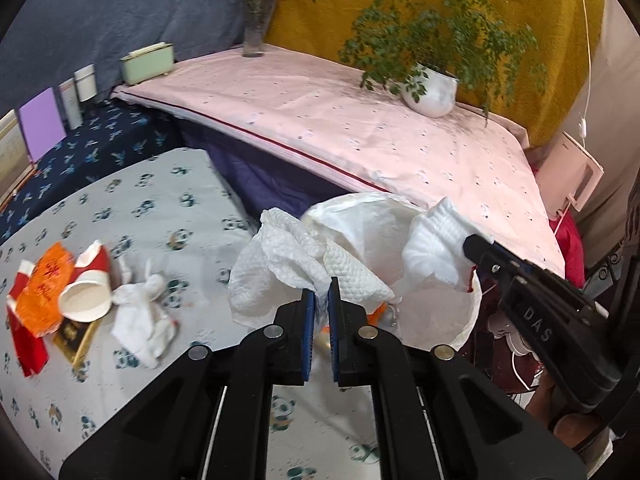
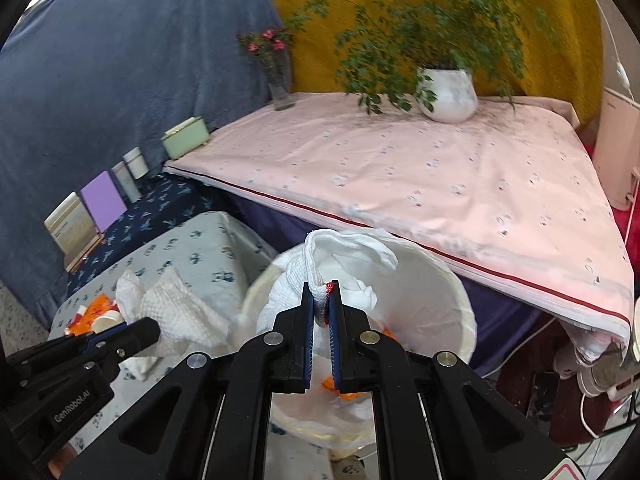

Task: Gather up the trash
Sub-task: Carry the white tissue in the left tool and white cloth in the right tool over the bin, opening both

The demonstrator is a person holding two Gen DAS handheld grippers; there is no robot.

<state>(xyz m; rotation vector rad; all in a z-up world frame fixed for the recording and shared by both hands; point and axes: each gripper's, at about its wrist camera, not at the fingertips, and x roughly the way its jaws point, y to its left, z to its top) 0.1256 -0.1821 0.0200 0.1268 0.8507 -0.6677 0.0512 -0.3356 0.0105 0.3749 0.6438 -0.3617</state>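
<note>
My left gripper (image 1: 321, 285) is shut on a crumpled white paper towel (image 1: 280, 268) and holds it just left of the white bin (image 1: 452, 312). My right gripper (image 2: 321, 289) is shut on the bin's white liner bag (image 2: 344, 260) at its rim, above the bin (image 2: 440, 292); it also shows in the left wrist view (image 1: 474, 246). Orange scraps lie inside the bin (image 2: 386, 334). On the panda-print cloth lie an orange wrapper (image 1: 44, 288), a torn red-and-white paper cup (image 1: 86, 292) and a white tissue (image 1: 142, 312).
A low table with a pink cloth (image 1: 360, 128) stands behind the bin, bearing a potted plant (image 1: 430, 90) and a flower vase (image 1: 254, 36). A green box (image 1: 146, 62), bottles and a purple card (image 1: 40, 124) line the blue wall. Cables and a power strip (image 2: 608, 376) lie right.
</note>
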